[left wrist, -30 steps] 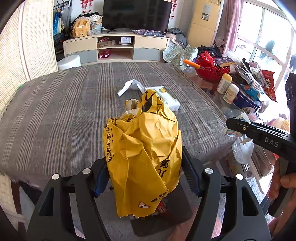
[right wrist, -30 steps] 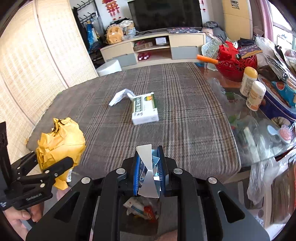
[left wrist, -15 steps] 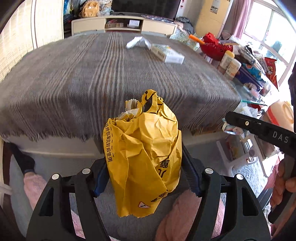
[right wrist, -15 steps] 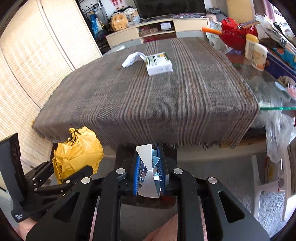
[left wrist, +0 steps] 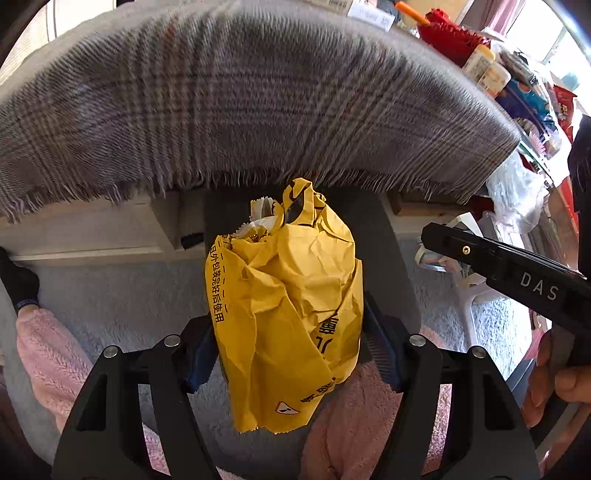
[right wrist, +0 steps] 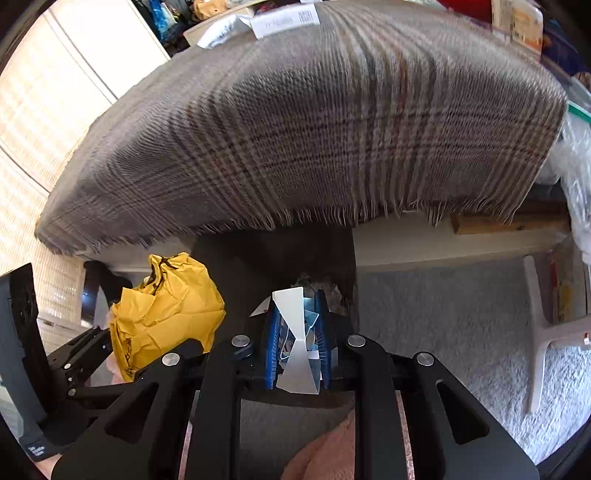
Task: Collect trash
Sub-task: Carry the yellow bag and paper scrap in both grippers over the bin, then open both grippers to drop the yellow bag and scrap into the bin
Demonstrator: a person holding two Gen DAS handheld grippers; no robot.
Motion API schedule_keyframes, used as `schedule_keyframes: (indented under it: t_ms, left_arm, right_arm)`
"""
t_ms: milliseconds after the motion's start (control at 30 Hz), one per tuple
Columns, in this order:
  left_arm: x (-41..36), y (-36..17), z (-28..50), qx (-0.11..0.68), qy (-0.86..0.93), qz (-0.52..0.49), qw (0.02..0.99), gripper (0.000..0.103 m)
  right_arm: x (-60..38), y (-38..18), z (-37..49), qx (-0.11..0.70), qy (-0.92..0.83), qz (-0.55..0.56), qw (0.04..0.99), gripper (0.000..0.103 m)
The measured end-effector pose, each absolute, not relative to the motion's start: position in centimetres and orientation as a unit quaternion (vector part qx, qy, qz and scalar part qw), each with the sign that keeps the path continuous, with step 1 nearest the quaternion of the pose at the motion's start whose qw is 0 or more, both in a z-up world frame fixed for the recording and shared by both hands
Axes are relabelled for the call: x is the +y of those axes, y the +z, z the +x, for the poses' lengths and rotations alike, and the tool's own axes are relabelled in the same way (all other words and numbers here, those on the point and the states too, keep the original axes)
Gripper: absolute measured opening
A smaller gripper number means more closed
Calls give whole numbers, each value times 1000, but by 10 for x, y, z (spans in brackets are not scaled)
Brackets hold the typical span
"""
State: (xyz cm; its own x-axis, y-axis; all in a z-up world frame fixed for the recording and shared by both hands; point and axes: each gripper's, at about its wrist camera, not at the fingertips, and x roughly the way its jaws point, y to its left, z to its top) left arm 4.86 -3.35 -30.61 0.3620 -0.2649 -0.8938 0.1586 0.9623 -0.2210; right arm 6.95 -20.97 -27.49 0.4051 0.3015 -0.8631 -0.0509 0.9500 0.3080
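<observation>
My left gripper point(left wrist: 291, 350) is shut on a crumpled yellow paper bag point(left wrist: 284, 295) with black print, held below the table's front edge; the bag also shows in the right wrist view point(right wrist: 166, 314). My right gripper point(right wrist: 297, 343) is shut on a crushed white and blue carton point(right wrist: 295, 332). Both are held low over a dark bin point(right wrist: 295, 254) under the table edge; some trash shows inside it. The right gripper's body shows at the right of the left wrist view point(left wrist: 517, 273).
The table is covered by a grey plaid cloth point(left wrist: 240, 99) with a fringed edge. A white box point(right wrist: 284, 22) lies at its far side. Bottles point(left wrist: 484, 66) and clutter stand at the right. Grey carpet point(right wrist: 443, 314) and a white stool leg point(right wrist: 543, 332) are below.
Both grippers have dropped from above the table to below its front edge, each keeping its load. The table top now fills the upper view and the dark bin is in front.
</observation>
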Motion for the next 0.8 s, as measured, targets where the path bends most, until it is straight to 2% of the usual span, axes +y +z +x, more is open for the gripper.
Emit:
schedule_keyframes:
  t_ms: [200, 367, 433, 467, 667, 800]
  left_arm:
    - [-42, -325, 67, 566, -131, -43, 813, 66]
    - [-49, -331, 75, 574, -130, -34, 808, 71]
    - [-48, -331, 75, 571, -126, -27, 811, 75]
    - [-47, -330, 75, 570, -125, -26, 812, 76]
    - [-37, -317, 71, 562, -118, -25, 818, 82]
    - [-32, -305, 62, 551, -112, -25, 827, 87]
  right_arm:
    - [-204, -286, 83, 545, 111, 122, 822, 22]
    - [-200, -293, 92, 553, 111, 117, 817, 27]
    - [-200, -294, 94, 555, 106, 115, 817, 36]
    - [-200, -294, 95, 556, 105, 116, 816, 45]
    - [-204, -286, 92, 552, 98, 117, 820, 49]
    - [-211, -274, 85, 543, 92, 116, 826, 70]
